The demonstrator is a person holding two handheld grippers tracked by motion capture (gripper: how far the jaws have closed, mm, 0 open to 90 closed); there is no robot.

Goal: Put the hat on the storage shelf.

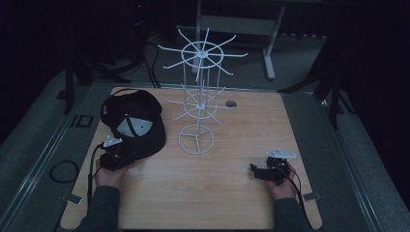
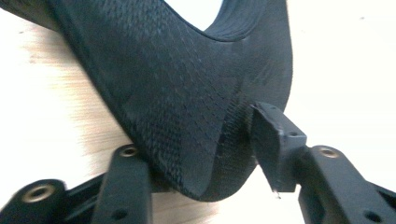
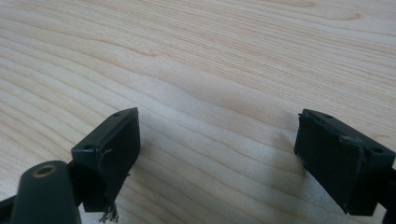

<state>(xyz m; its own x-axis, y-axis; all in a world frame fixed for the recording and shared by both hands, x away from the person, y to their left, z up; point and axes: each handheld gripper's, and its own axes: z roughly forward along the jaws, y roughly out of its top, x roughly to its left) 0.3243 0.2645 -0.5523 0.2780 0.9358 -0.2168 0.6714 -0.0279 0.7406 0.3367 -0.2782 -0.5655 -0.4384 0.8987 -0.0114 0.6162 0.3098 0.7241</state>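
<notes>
A black cap point(image 1: 140, 140) with a grey inner panel lies upside down at the table's left. My left gripper point(image 1: 118, 155) sits at its near edge. In the left gripper view the cap's woven black fabric point(image 2: 187, 102) folds down between the jaws, which press it from both sides, so my left gripper point(image 2: 233, 163) is shut on the cap's edge. At the table's near right, my right gripper point(image 1: 255, 170) rests low over bare wood. Its jaws stand wide apart, and my right gripper point(image 3: 217, 154) has nothing between its fingers.
A white wire display stand point(image 1: 198, 96) with two tiers of radiating hooks and a round base rises at the middle back of the wooden table point(image 1: 217, 193). A small round hole point(image 1: 230, 103) sits behind it. Dark floor, cables and a desk frame surround the table.
</notes>
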